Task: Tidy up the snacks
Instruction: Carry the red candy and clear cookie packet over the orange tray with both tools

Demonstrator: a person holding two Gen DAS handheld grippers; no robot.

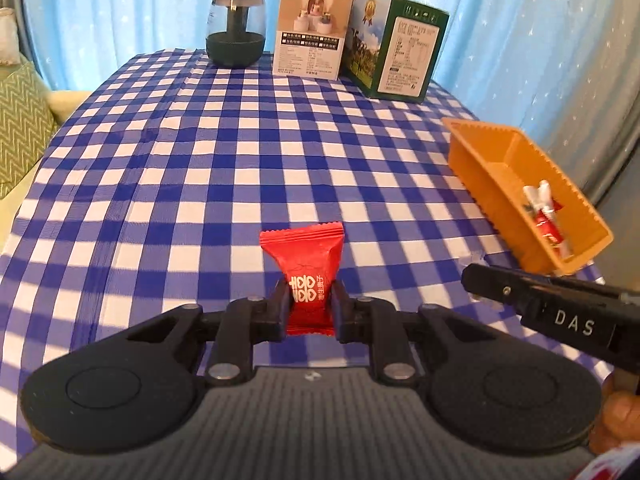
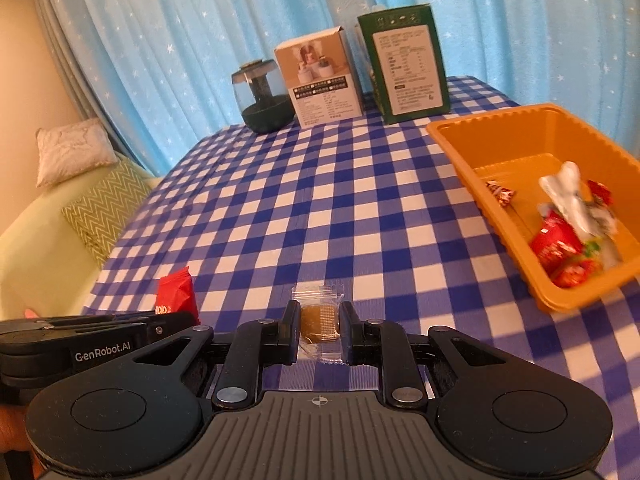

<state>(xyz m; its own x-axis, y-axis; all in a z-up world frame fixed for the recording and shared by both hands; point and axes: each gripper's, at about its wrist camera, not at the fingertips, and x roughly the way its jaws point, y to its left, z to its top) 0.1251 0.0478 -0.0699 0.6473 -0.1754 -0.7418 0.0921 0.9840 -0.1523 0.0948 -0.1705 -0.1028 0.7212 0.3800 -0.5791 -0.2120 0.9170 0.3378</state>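
Observation:
My left gripper [image 1: 310, 306] is shut on a red candy packet [image 1: 306, 268] with white characters, held just above the checked tablecloth. It also shows at the left of the right wrist view [image 2: 176, 292]. My right gripper [image 2: 319, 322] is shut on a clear-wrapped brown snack bar [image 2: 320, 320]. An orange tray [image 2: 456, 136] to the right holds several wrapped snacks [image 2: 560, 236]. In the left wrist view the tray [image 1: 480, 160] lies at the right, with the right gripper's body below it.
At the table's far edge stand a dark glass humidifier [image 1: 236, 28], a white box [image 1: 312, 32] and a green box [image 1: 400, 48]. Blue curtains hang behind. A sofa with cushions [image 2: 104, 204] lies to the left of the blue-checked table [image 1: 240, 160].

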